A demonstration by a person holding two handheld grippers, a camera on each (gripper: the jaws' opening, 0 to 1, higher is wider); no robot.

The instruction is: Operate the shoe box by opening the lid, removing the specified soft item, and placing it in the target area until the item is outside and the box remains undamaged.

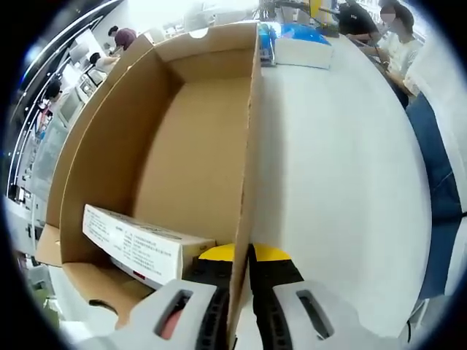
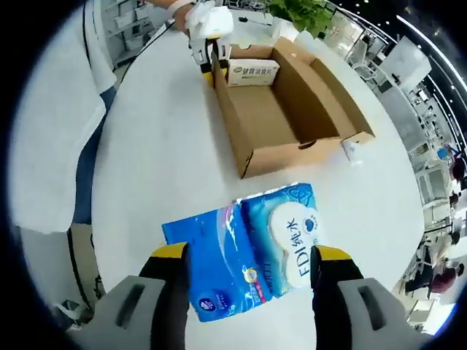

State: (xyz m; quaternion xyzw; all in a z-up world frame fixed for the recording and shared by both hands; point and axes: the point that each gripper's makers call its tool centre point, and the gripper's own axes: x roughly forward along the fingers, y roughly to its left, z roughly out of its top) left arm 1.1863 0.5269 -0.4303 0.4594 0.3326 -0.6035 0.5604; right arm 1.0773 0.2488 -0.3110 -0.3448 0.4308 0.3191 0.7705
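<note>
In the right gripper view we see an open cardboard shoe box (image 2: 281, 109) resting on a white round table (image 2: 153, 153), its lid flap (image 2: 343, 95) folded back on the far side. A small white carton with printed text (image 2: 253, 72) lies inside the box, against one end wall. The left gripper (image 2: 208, 52), held by a person's hand, meets the box at the corner of that same end. Near the camera, the right gripper (image 2: 248, 273) stands with its jaws wide apart, one on either side of a blue plastic-wrapped pack of tissue rolls (image 2: 252, 251); the pack lies on the table, outside the box and just beside its closest end wall. We cannot tell whether the jaws touch the pack. A person in a white top (image 2: 51, 124) stands at the table edge.

In the left gripper view we see the left gripper (image 1: 241, 295) with its jaws pressed together on the box's side wall (image 1: 244, 182), one jaw inside and one outside. The white carton (image 1: 142, 244) lies just inside, next to the inner jaw. Past the far end of the box, the blue pack (image 1: 295, 40) rests on the table (image 1: 343, 182)
</note>
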